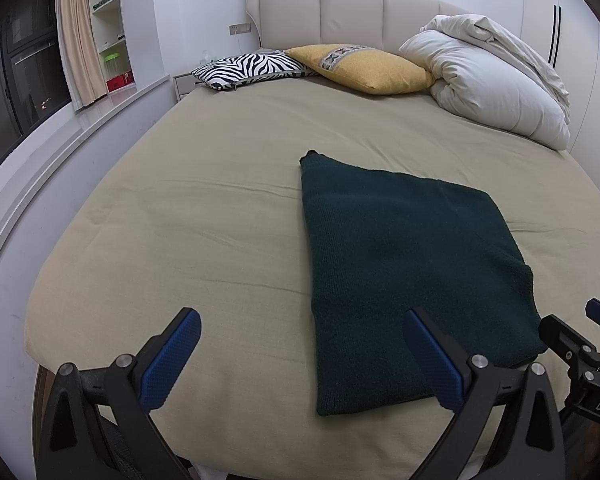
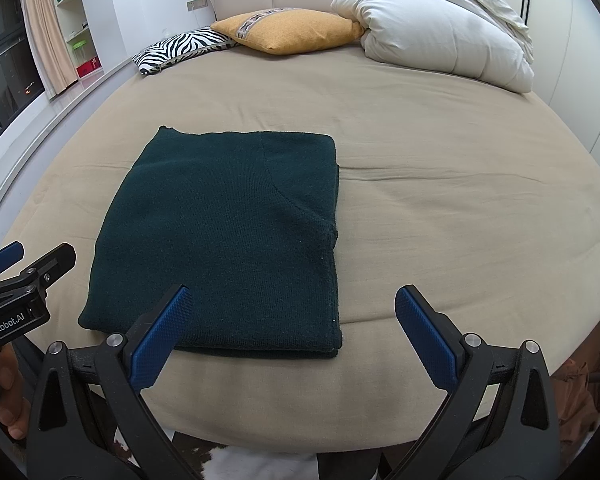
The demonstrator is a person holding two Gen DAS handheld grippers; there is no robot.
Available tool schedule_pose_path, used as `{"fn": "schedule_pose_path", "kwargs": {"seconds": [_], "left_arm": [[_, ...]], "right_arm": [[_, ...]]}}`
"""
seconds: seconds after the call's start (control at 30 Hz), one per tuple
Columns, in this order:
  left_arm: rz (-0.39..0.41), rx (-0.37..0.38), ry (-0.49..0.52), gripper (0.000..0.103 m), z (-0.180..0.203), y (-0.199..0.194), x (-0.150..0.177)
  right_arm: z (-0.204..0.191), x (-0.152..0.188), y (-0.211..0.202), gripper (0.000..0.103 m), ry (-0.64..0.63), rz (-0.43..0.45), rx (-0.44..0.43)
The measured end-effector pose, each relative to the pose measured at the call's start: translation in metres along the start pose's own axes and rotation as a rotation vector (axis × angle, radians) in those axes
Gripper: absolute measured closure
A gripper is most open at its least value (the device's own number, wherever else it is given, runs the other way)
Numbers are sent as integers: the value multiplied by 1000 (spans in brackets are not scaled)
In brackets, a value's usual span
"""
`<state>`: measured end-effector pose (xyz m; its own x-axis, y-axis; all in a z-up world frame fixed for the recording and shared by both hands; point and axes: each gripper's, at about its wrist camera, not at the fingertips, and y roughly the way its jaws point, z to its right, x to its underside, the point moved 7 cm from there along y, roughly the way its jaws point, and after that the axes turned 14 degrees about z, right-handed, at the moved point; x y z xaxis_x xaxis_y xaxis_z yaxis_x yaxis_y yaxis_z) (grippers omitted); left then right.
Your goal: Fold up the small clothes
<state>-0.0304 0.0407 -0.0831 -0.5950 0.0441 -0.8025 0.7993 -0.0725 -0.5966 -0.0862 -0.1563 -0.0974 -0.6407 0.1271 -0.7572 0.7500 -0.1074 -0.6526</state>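
A dark green knit garment (image 1: 404,264) lies folded into a flat rectangle on the beige bed sheet (image 1: 204,224); it also shows in the right wrist view (image 2: 236,232). My left gripper (image 1: 300,320) is open and empty, held near the garment's near left corner. My right gripper (image 2: 296,300) is open and empty, held near the garment's near right corner. The right gripper's tip shows at the right edge of the left wrist view (image 1: 580,340). The left gripper shows at the left edge of the right wrist view (image 2: 24,264).
A zebra cushion (image 1: 248,66), a yellow cushion (image 1: 364,68) and a bunched white duvet (image 1: 496,80) lie at the head of the bed by the padded headboard (image 1: 352,12). A windowsill, curtain and shelves stand to the left.
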Motion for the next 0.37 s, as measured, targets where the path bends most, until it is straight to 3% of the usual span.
{"fn": "schedule_pose_path", "kwargs": {"seconds": [0.37], "left_arm": [[14,-3,6,0,-3,1,3]], "right_arm": [[0,1,0,0,1,-1,-1]]}}
